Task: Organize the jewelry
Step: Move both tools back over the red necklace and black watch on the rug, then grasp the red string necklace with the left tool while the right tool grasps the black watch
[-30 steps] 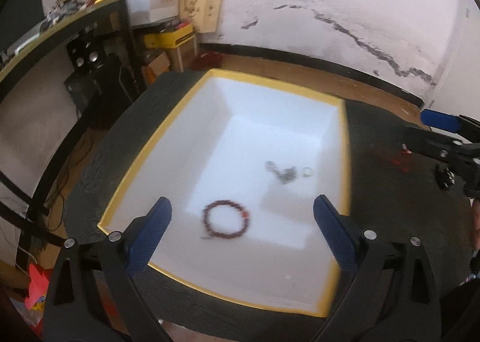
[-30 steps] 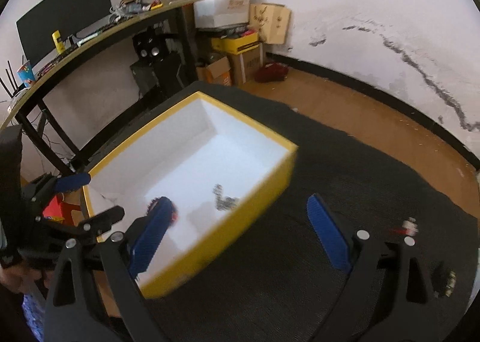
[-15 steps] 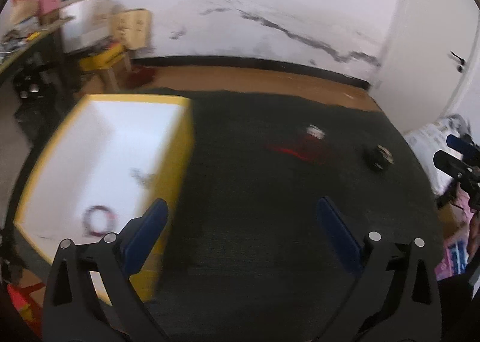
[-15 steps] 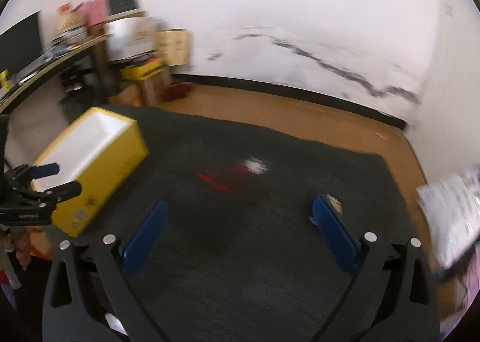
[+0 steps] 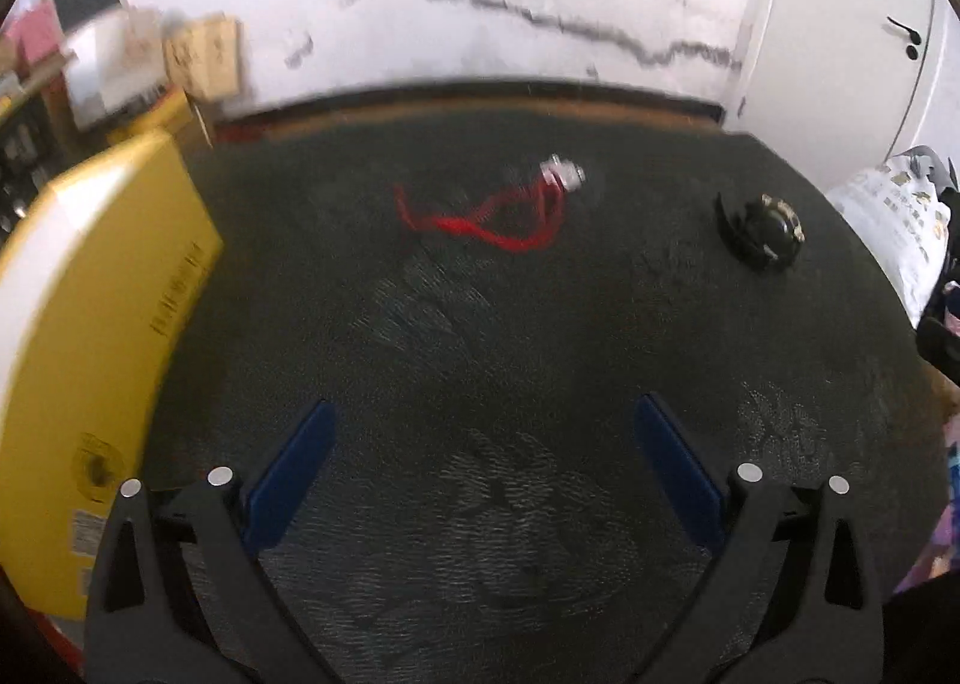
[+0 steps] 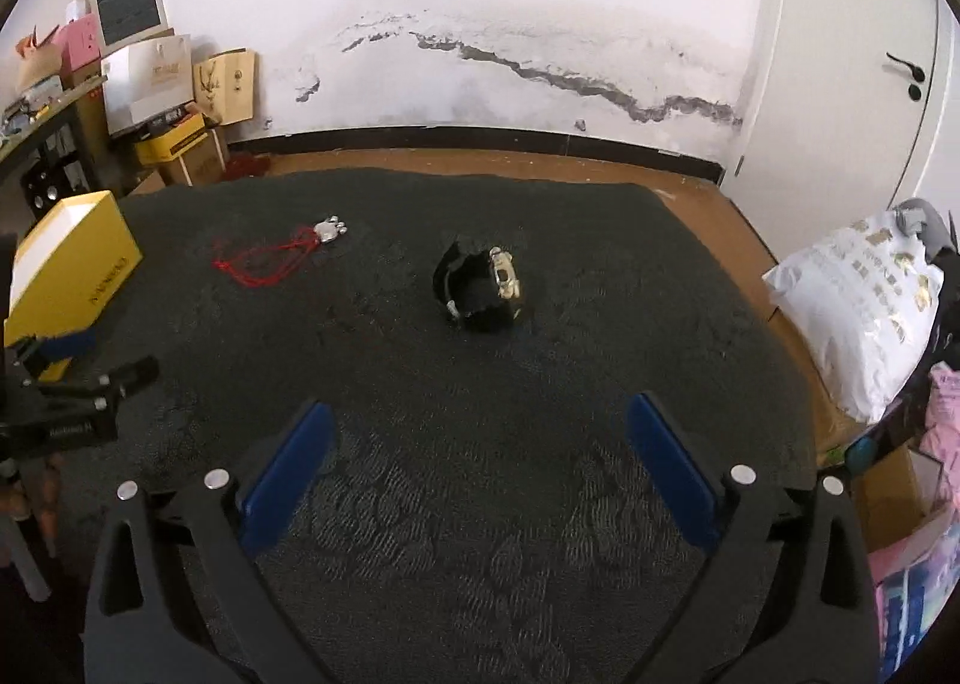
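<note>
Now, entries:
View change: both cameras have swung off the yellow box (image 5: 90,324); its white interior no longer faces either lens.
Left gripper (image 5: 480,462): tilted down over the dark mat (image 5: 480,336), jaws wide, empty.
Right gripper (image 6: 480,456): tilted down, jaws wide, nothing between.
Red cord necklace (image 6: 270,258): on mat, near the box.
Black watch (image 6: 483,288): mid-mat, ahead of right gripper, apart from the necklace.

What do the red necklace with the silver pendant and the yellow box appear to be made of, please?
Necklace: thin red cord, probably woven thread, matte, lying in loose loops. Pendant: shiny silvery, likely metal. Yellow box: seemingly smooth printed cardboard, white inside.
</note>
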Available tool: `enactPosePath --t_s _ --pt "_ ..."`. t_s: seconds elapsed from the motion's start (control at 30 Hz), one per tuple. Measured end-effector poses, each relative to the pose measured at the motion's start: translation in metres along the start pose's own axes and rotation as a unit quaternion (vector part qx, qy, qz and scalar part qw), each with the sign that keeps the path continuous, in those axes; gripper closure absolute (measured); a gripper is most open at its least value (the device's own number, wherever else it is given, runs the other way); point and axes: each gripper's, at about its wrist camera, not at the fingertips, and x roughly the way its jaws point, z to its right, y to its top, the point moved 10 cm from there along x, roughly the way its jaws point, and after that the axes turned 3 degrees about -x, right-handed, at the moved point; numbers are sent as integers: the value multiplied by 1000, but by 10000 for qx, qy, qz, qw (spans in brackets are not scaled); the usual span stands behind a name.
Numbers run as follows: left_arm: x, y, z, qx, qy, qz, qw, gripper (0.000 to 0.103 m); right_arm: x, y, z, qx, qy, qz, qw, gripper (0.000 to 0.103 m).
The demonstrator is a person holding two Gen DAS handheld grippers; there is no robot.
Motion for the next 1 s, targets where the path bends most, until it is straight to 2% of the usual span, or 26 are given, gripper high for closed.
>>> enactPosePath --t_s 0.07,0.23,0.57,0.73,0.8,1.0 --pt "5 3 2 -85 -67 2 9999 6 8 3 -4 88 80 -67 9999 7" --pt "14 6 1 16 27 43 10000 6 29 4 -16 57 195 -213 9996 8" --pt "49 6 -2 25 16 -270 9996 6 75 -3 -32 -49 229 -578 9981 7" --pt "79 10 -1 150 168 -364 9991 6 97 -6 -26 27 191 -798 9966 7" --pt "82 16 2 264 190 -177 9993 6 105 -3 -23 38 177 -837 9963 7" --pt "104 46 6 318 59 -101 9994 6 131 8 -9 42 38 -946 9955 8"
